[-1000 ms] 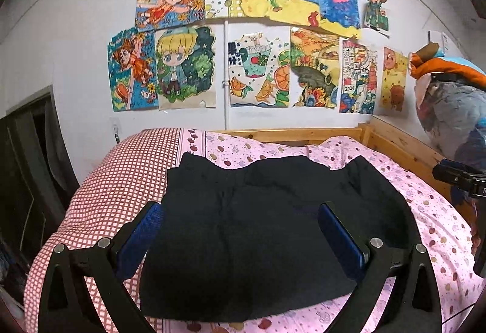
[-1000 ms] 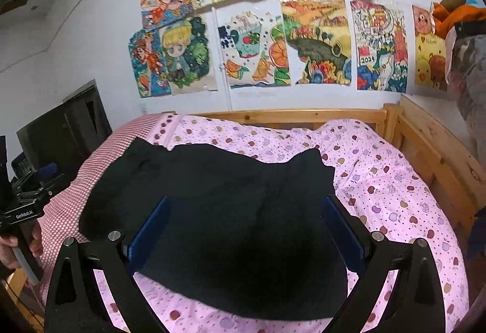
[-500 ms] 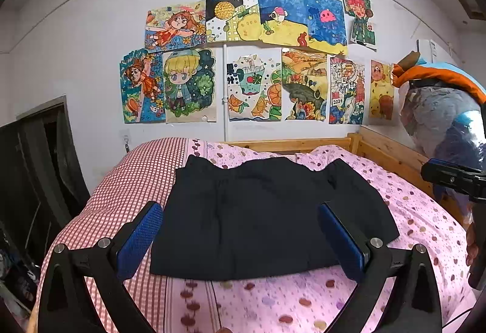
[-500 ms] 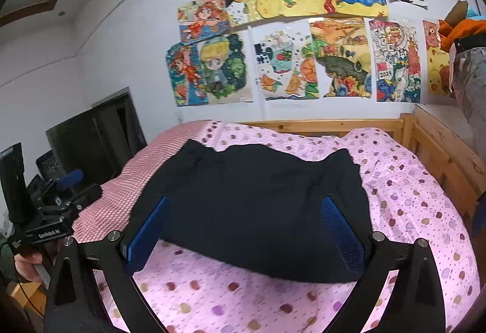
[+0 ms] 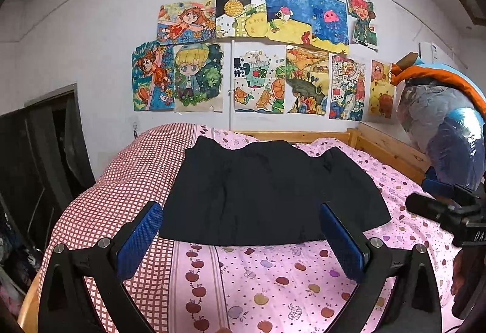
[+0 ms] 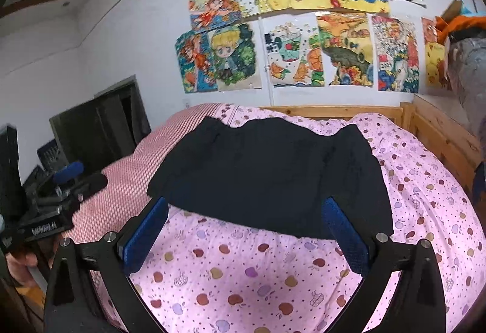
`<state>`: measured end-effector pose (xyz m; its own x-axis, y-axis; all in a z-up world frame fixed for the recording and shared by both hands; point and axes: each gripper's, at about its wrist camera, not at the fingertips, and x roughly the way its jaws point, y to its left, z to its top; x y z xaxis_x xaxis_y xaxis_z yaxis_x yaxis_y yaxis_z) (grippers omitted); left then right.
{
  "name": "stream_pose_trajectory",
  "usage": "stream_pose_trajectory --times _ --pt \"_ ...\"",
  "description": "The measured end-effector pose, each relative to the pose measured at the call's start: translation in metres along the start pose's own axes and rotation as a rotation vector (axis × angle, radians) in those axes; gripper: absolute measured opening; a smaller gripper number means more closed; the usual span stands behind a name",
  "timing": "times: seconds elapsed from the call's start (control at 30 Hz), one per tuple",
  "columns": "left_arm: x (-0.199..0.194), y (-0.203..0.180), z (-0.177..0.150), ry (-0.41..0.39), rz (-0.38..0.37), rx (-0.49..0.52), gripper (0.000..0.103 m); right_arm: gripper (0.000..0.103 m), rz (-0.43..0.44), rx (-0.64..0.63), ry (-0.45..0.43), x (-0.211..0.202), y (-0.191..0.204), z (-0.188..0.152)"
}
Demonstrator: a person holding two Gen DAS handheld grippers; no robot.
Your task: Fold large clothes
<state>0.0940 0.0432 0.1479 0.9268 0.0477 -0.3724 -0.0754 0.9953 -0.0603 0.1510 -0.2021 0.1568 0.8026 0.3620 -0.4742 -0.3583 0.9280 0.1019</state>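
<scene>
A pink apple-print bedsheet covers the wooden bed. Nearest, the left gripper and right gripper hover spread wide, holding nothing. Beyond them the black garment lies flat, apparently partly folded; the next fold likely calls for pinching its near corners. Drawings line the far wall. No containers show.
</scene>
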Motion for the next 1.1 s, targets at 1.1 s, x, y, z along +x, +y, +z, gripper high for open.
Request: stream_pose_trajectory --times 1.1 --pt "0.027 -0.006 -0.048 0.122 0.002 0.047 0.103 0.101 -0.061 -0.012 0.094 0.021 -0.013 -0.033"
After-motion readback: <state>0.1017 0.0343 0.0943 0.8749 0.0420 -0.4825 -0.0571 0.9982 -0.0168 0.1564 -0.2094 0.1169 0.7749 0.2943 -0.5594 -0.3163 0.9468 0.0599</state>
